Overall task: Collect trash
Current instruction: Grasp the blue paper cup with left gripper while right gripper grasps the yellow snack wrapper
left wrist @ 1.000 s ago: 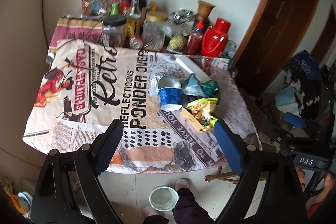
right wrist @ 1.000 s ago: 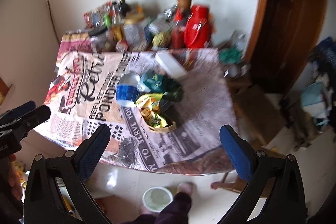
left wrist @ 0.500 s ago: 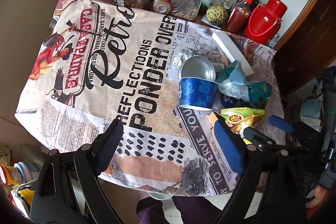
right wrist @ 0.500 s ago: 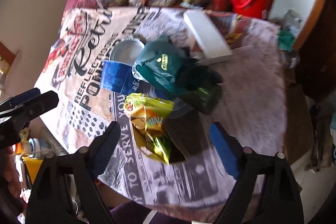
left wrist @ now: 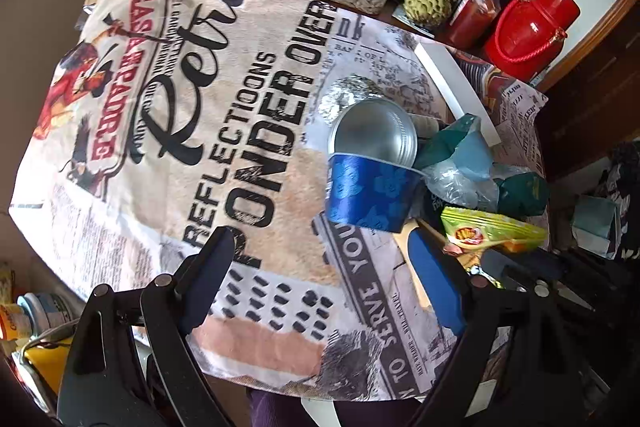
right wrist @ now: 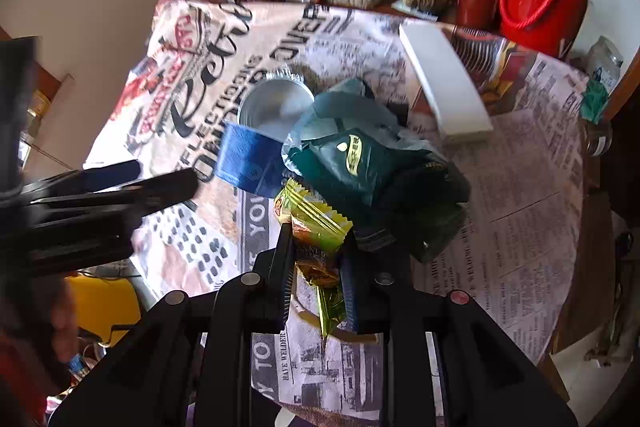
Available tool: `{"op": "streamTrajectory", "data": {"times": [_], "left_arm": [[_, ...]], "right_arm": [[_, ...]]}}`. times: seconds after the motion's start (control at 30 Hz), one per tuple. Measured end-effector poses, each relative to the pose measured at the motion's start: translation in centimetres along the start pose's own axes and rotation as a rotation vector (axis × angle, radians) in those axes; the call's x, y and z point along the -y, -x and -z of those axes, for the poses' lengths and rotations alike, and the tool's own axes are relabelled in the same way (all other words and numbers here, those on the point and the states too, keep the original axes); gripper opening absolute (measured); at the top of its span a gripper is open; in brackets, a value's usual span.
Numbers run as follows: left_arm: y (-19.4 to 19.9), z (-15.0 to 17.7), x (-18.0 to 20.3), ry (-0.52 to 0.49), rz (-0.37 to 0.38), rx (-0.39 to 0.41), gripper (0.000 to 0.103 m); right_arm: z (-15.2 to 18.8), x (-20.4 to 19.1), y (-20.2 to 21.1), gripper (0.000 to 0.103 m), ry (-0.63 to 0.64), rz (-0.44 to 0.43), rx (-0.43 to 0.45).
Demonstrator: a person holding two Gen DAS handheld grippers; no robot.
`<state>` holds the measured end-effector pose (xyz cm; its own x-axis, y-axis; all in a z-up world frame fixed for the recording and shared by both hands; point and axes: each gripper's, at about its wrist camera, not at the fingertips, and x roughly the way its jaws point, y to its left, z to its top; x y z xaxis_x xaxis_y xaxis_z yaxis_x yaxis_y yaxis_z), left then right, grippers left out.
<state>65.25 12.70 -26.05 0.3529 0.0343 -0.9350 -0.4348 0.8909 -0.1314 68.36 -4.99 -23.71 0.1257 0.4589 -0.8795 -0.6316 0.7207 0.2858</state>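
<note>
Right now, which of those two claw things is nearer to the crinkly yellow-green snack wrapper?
Right. The right gripper is clamped on the yellow-green snack wrapper; the left gripper hangs open beside it, over the printed tablecloth, not touching.

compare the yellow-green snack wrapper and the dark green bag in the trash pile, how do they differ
The yellow-green snack wrapper is small, glossy and brightly printed; the dark green bag is larger, dull and dark with a small yellow label. The wrapper is pinched in the right gripper, whereas the bag lies loose on the tablecloth, with no gripper on it. The wrapper is at the near edge of the pile; the bag sits behind it beside the blue cup. Both are crumpled, empty-looking packaging.
</note>
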Motion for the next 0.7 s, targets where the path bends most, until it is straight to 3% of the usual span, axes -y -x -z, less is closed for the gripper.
{"op": "streamTrajectory", "data": {"times": [0.47,0.63,0.67,0.7], "left_arm": [[-6.1,-2.4,2.2,-0.083,0.017,-0.055,0.088],[-7.3,-2.4,2.1,-0.089,0.065,-0.08,0.073],[-7.5,-2.3,2.1,-0.09,0.072,-0.089,0.063],[-7.7,-2.1,2.1,-0.093,0.069,-0.097,0.061]], "right_arm": [[0.0,1.7,6.0,0.019,-0.118,0.012,0.135],[0.2,2.0,7.0,0.019,-0.153,0.034,0.16],[0.3,2.0,7.3,0.019,-0.158,0.037,0.163],[0.5,1.8,7.5,0.019,-0.164,0.04,0.168]]}}
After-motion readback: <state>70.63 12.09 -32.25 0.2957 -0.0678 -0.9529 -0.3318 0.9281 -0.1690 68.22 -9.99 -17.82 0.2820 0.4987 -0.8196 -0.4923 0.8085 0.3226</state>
